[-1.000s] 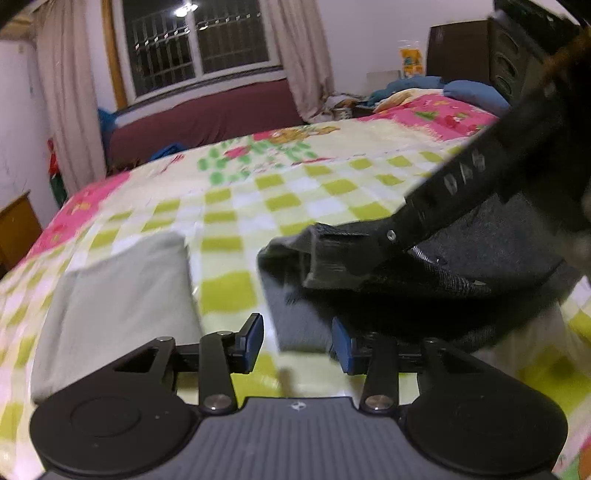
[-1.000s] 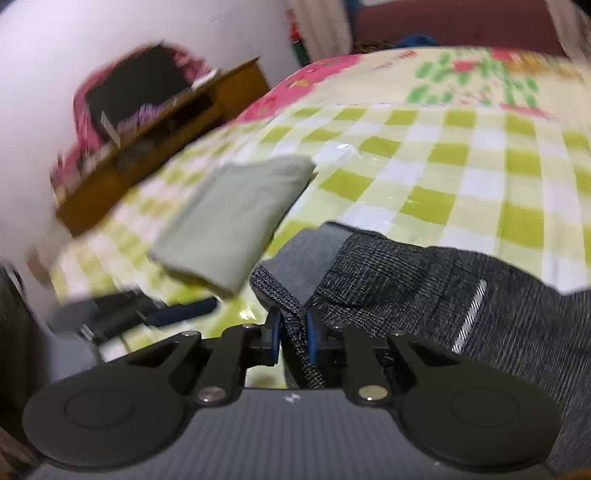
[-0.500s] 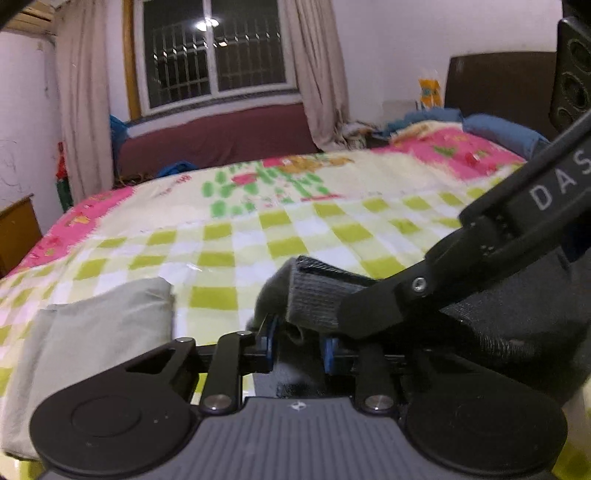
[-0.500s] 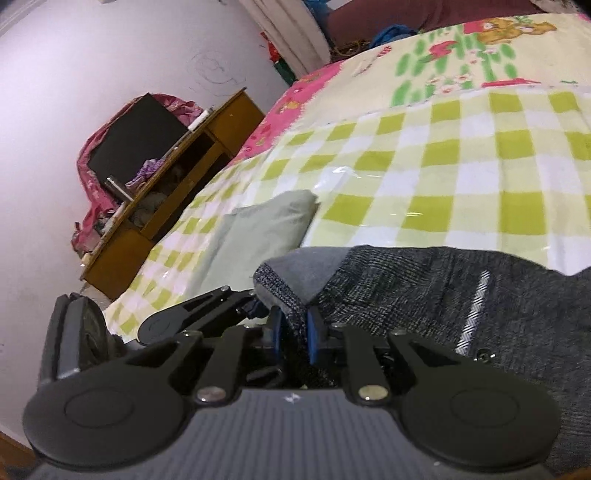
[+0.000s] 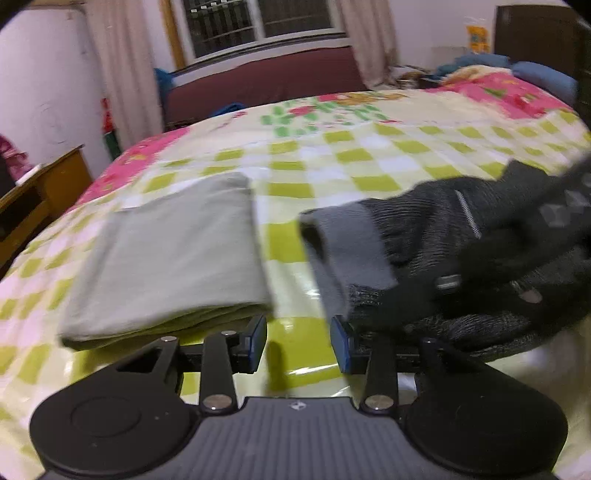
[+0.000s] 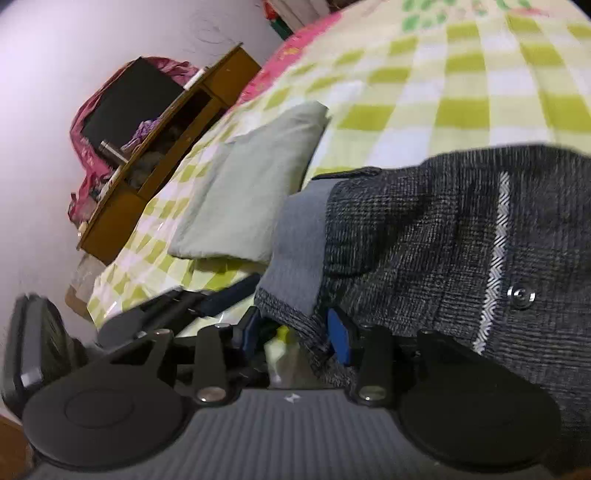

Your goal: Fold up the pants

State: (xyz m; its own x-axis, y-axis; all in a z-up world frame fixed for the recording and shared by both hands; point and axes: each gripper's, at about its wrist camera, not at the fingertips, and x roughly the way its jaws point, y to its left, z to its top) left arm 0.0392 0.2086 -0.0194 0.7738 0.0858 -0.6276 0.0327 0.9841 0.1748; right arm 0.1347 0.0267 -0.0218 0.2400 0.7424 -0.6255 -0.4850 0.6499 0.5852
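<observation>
bedroom, bed [image 5: 369,155] under a green-checked cover. left gripper [image 5: 298,341]: fingers apart and opening, only cover between them, the cloth just beside the right finger. right gripper [image 6: 297,334]: fingers opening, a loose hem of the dark pants [image 6: 461,229] between them, unpressed (likely a release once the fold is laid). pants bunched at the near edge, waistband toward the folded grey-green garment [image 5: 166,254]; long axis appears to run away to the right.

I see a barred window [image 5: 258,18] between pale curtains [image 5: 122,66], white walls [image 6: 55,74], and a wooden cabinet [image 6: 166,147] beside the bed [image 5: 369,147].
</observation>
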